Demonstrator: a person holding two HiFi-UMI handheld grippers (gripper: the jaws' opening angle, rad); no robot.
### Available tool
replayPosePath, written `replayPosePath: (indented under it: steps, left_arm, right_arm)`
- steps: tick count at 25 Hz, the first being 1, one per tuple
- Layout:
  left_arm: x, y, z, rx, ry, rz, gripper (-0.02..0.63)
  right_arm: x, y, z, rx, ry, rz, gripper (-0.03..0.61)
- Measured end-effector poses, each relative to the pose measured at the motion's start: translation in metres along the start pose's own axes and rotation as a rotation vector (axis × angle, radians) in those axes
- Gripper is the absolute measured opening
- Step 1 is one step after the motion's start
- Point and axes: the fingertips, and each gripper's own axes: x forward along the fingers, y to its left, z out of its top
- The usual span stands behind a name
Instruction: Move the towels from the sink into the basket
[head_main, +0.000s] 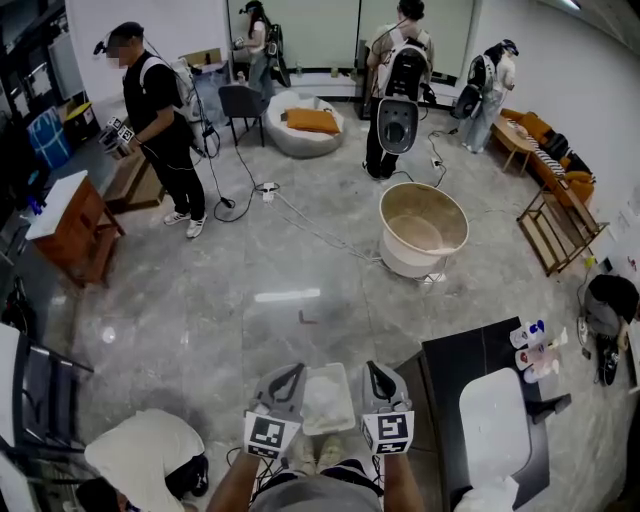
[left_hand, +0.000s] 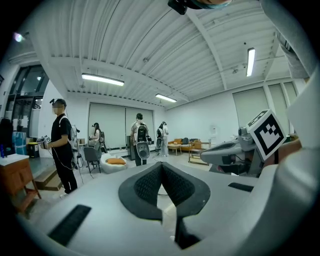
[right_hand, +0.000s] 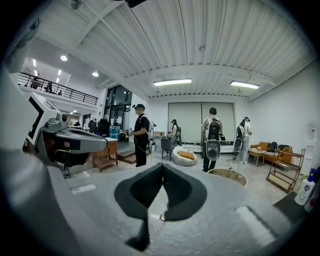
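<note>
Now | basket (head_main: 423, 230) — well ahead of right tool (head_main: 378, 375) | sink (head_main: 495, 425) — rightward

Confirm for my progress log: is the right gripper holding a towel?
No, the right gripper has its jaws shut together with nothing between them.

We see the round beige basket (head_main: 423, 230) standing upright and open on the floor, well beyond the black counter (head_main: 450, 365) that carries the white sink (head_main: 493, 425).
</note>
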Motion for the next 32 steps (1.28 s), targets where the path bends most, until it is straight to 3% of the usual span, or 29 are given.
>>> replayPosePath:
  steps: [21, 32]
  left_arm:
    - [-0.006, -0.003, 0.005, -0.040, -0.010, -0.014, 0.009]
    - [0.011, -0.039, 0.005, 0.024, -0.025, -0.179, 0.009]
  right_arm:
    - [-0.013, 0.003, -0.003, -0.007, 0.009, -0.043, 0.000]
    - [-0.051, -0.020, -0.014, 0.019, 0.021, -0.194, 0.000]
